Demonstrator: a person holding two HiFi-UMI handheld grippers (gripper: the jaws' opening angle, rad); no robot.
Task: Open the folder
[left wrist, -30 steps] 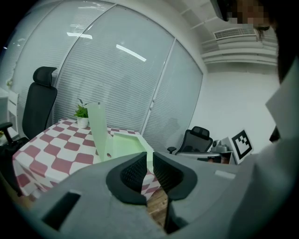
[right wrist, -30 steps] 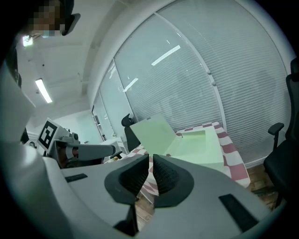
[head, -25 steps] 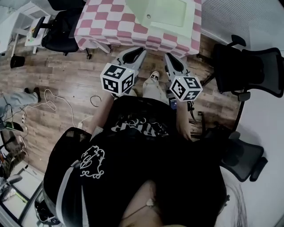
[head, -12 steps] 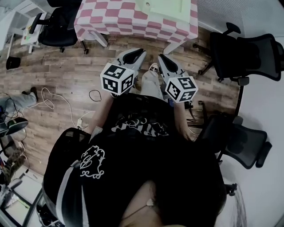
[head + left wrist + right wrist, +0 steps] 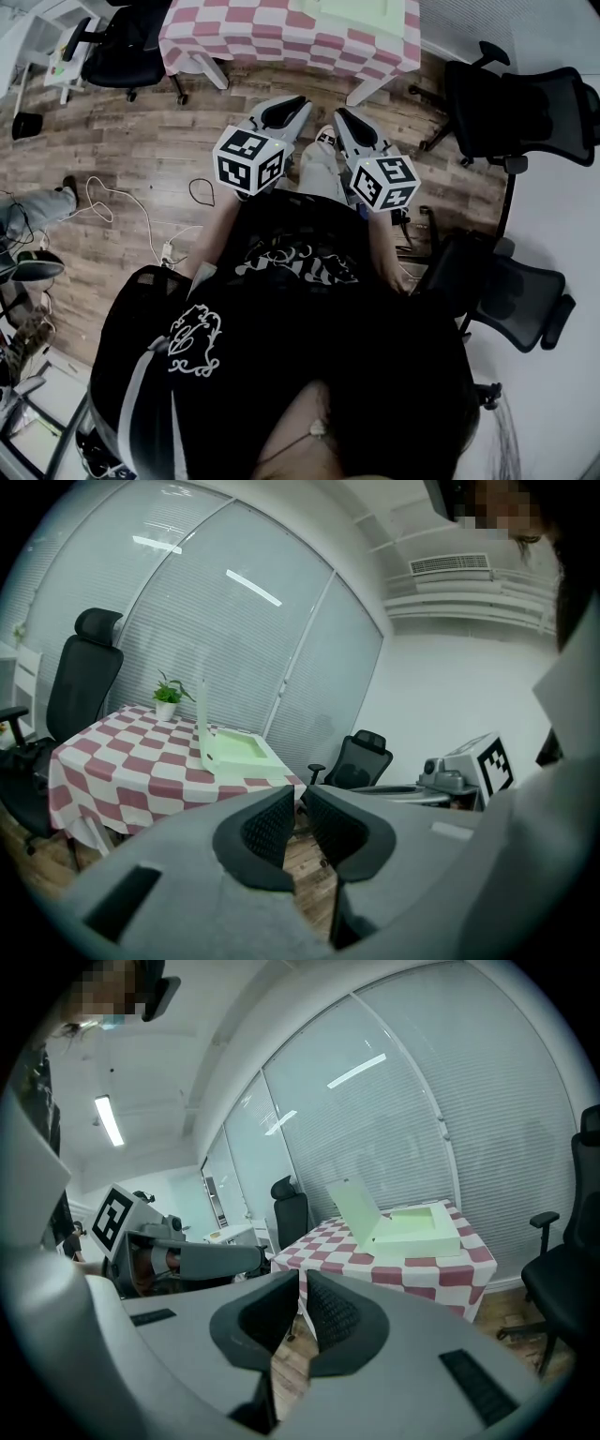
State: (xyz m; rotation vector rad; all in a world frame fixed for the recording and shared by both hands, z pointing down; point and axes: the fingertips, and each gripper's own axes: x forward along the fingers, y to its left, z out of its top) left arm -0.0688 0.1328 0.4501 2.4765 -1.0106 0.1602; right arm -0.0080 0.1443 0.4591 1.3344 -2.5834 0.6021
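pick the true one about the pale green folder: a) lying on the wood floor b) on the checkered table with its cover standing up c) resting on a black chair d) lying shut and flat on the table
b: the right gripper view shows the pale green folder lying on the checkered table with its cover raised, so it is already open.

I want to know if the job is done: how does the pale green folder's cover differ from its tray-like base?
The cover stands raised, leaning back slightly; the base lies flat on the pink-and-white checked tablecloth. The cover is a thin flat panel; the base is thicker, with a rim round a sunken middle. Both are pale green and meet along one edge, so the folder is open.
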